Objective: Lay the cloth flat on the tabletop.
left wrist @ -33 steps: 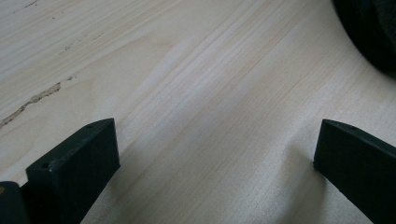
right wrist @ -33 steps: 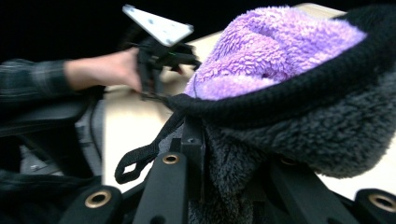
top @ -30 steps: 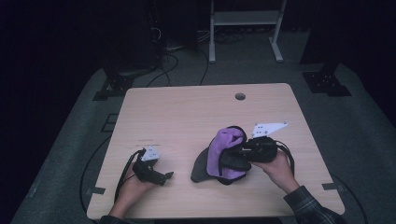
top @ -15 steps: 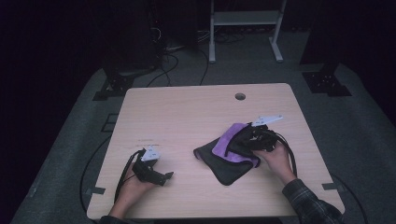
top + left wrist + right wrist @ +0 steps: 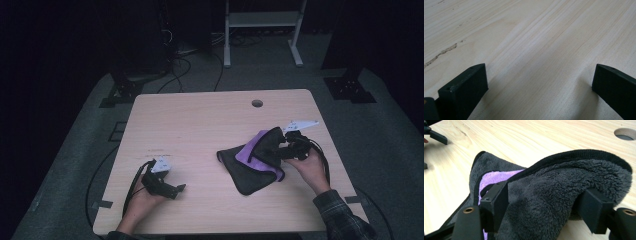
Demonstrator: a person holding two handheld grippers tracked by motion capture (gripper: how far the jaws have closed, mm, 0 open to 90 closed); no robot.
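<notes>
**Fleecy cloth slack between widening jaws**

The cloth [image 5: 255, 162], fuzzy dark-grey fleece with purple lining and stitched hem, lay rumpled on the pale wooden table [image 5: 200, 125], right side. The right gripper [image 5: 544, 202] had just been opening, fold between its jaws. The left gripper [image 5: 539, 82] gaped empty.

A pale wooden table [image 5: 200, 125] is set on a grey floor mat [image 5: 385, 135]. A round hole [image 5: 257, 103] is cut near the table's far edge. Beyond the table, a white metal frame [image 5: 260, 30] and black stand bases [image 5: 350, 89] are seen, and black cables [image 5: 187, 62] are strewn across the floor.
</notes>
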